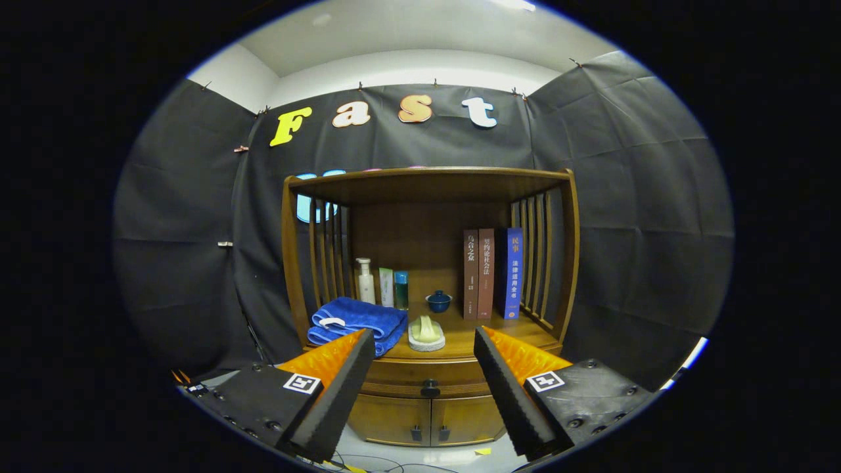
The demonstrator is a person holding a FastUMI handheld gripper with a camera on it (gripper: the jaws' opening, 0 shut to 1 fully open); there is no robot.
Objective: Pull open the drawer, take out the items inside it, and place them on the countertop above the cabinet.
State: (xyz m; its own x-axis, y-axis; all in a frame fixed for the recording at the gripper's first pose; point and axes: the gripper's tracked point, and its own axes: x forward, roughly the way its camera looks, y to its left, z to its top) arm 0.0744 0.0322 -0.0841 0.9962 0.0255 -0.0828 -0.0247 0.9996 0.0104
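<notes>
Below the countertop (460, 345), drawer (420, 373) sits closed, its knob (430, 389) centred beyond the gripper (424, 341), whose fingers are spread wide, holding nothing. Risk: fingers slip off the small knob if approach is off-centre, or clip the towel (355, 320) above.

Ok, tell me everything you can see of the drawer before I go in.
The drawer is a wide, shallow wooden front with a curved face, same brown wood as the cabinet. It sits shut, flush below the countertop and above two small doors. One dark round knob sits at its middle. Nothing touches it. The tool is open, its fingers apart, the knob between and beyond them.
</notes>
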